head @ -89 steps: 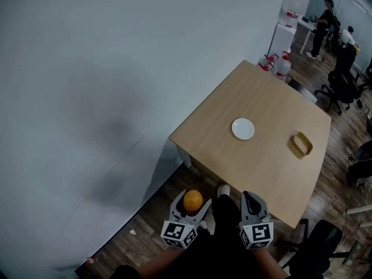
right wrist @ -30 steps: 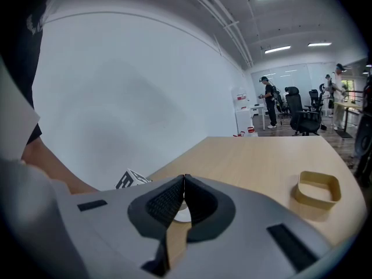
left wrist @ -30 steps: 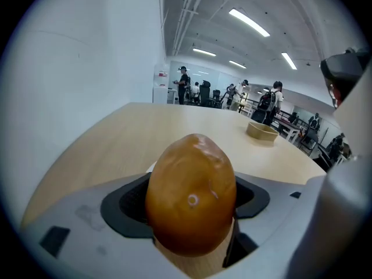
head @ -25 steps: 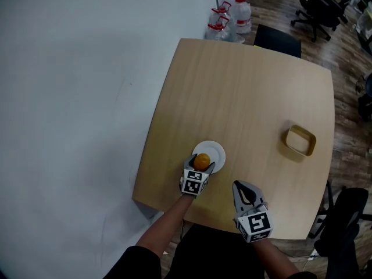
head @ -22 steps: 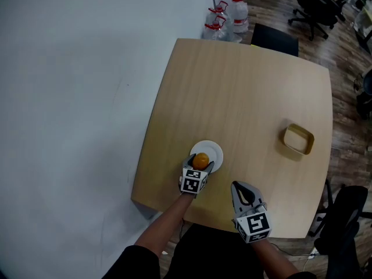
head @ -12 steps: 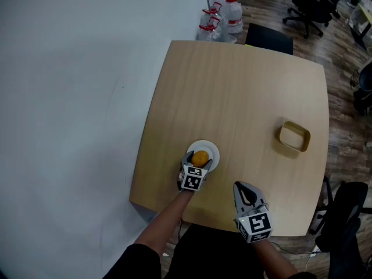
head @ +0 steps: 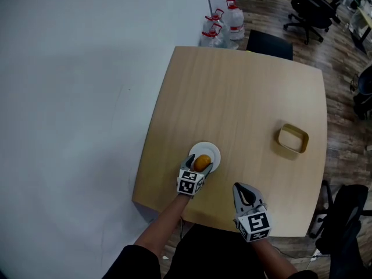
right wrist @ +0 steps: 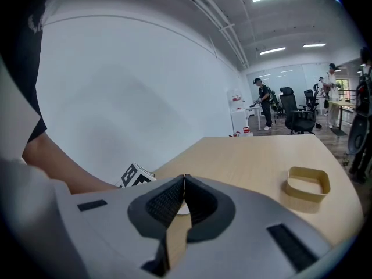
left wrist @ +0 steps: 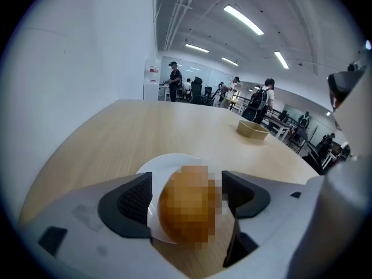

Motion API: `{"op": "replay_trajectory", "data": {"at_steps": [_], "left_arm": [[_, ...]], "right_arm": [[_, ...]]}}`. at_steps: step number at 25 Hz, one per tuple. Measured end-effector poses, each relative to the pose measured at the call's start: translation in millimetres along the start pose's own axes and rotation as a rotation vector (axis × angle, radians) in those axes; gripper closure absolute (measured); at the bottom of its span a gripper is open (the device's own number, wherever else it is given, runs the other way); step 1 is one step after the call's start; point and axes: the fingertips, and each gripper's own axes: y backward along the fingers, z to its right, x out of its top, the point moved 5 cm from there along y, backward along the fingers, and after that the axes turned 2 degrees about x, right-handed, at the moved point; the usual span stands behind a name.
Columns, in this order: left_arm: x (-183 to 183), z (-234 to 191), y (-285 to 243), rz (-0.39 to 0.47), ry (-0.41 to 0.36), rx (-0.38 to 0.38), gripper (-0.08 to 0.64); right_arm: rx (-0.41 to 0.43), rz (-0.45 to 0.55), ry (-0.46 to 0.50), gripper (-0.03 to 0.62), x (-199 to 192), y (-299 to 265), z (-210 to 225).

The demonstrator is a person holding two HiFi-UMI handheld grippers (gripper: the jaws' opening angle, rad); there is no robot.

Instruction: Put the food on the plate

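Orange, round food (head: 202, 162) lies on the near part of the white plate (head: 213, 150), the reference point for all positions given. Left gripper (left wrist: 187, 197): at the plate's near edge, jaws parted around the food; a thin strip of plate shows between the left pad (left wrist: 131, 199) and the food, so it is not clamped. Right gripper (right wrist: 184, 193): near the plate, to its near right, jaws closed on nothing. Tan oval dish (head: 293, 138): well apart, right of the plate, on the same wooden table (head: 244, 92). Water bottles (head: 225, 23): on the floor, far beyond the plate.
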Motion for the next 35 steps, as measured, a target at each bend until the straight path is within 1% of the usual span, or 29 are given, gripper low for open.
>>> {"op": "replay_trajectory", "data": {"at_steps": [2, 5, 11, 15, 17, 21, 25, 28, 30, 32, 35], "left_arm": [[4.4, 0.6, 7.3, 0.027, 0.015, -0.008, 0.216], [10.5, 0.1, 22.9, 0.054, 0.021, 0.002, 0.215], [14.2, 13.6, 68.8, 0.115, 0.012, 0.018, 0.215], [9.0, 36.4, 108.4, 0.151, -0.016, -0.009, 0.216], [6.4, 46.9, 132.3, 0.176, -0.014, -0.015, 0.216], [2.3, 65.6, 188.0, 0.251, 0.007, 0.016, 0.216], [6.3, 90.8, 248.3, 0.368, 0.046, 0.035, 0.216], [1.6, 112.3, 294.3, 0.46, 0.098, 0.054, 0.216], [-13.1, 129.1, 323.5, 0.512, 0.146, 0.075, 0.216], [-32.2, 141.2, 347.4, 0.551, 0.207, 0.088, 0.216], [-62.0, 159.3, 374.2, 0.583, 0.293, 0.079, 0.216]], "right_arm": [[0.011, 0.006, 0.008, 0.532, 2.6, 0.5, -4.0], [0.027, 0.02, 0.025, 0.532, 8.6, 2.8, -10.7], [0.018, 0.054, 0.051, 0.532, 13.9, 22.3, -22.6], [0.02, 0.07, 0.07, 0.532, 6.7, 46.2, -36.7], [0.027, 0.069, 0.073, 0.532, 0.7, 57.2, -47.4], [0.046, 0.077, 0.088, 0.532, -7.5, 77.1, -73.0], [0.045, 0.113, 0.101, 0.532, -7.4, 101.8, -91.6], [0.036, 0.182, 0.116, 0.532, -0.9, 129.8, -107.0], [0.041, 0.21, 0.124, 0.532, -3.0, 151.5, -118.9], [0.054, 0.211, 0.127, 0.532, -9.8, 166.1, -132.6], [0.06, 0.225, 0.15, 0.532, -23.2, 186.4, -153.3]]}}
